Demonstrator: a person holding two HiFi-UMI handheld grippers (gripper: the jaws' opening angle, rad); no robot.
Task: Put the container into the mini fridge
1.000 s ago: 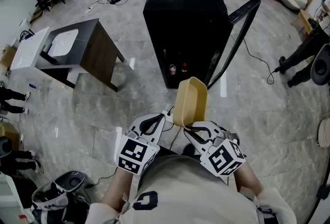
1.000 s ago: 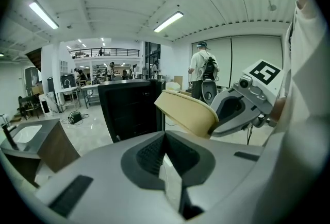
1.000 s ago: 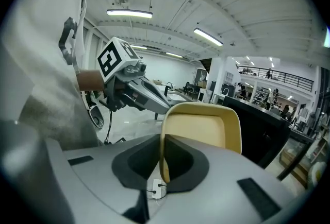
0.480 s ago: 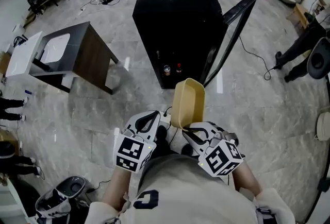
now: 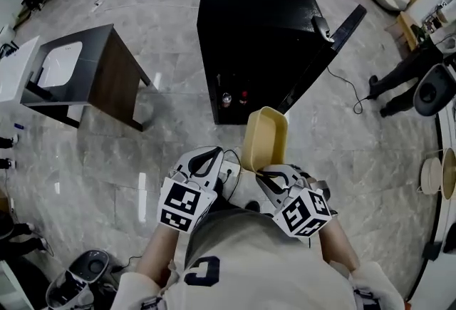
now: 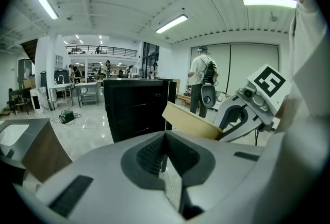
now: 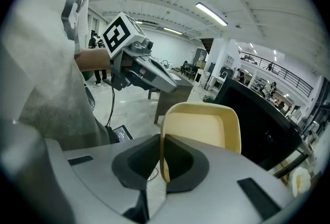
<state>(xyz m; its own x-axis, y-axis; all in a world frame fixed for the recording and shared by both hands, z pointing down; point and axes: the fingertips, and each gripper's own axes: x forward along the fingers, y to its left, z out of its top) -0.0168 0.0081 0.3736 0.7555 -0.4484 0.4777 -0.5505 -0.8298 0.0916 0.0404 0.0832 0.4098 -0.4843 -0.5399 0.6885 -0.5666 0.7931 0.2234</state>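
Observation:
A shallow yellow container [image 5: 265, 139] stands on edge in front of my body, its rim pinched by my right gripper [image 5: 267, 174], which is shut on it. The right gripper view shows the rim [image 7: 203, 127] clamped between the dark pads of that gripper [image 7: 162, 166]. My left gripper [image 5: 203, 162] hovers beside it, shut and empty, its jaws [image 6: 164, 153] meeting with nothing between them. Ahead on the floor stands the black mini fridge [image 5: 256, 23], its door [image 5: 335, 38] swung open to the right. Two bottles [image 5: 226, 98] stand low inside.
A dark wooden table [image 5: 85, 66] with a white inset top stands to the left of the fridge. A cable [image 5: 349, 95] trails across the marble floor on the right, near a person's legs [image 5: 399, 80]. A round grey device [image 5: 82, 280] sits at the bottom left.
The head view has drifted a little across the floor, so the fridge and its door sit slightly differently. Both grippers and the container keep the same pose.

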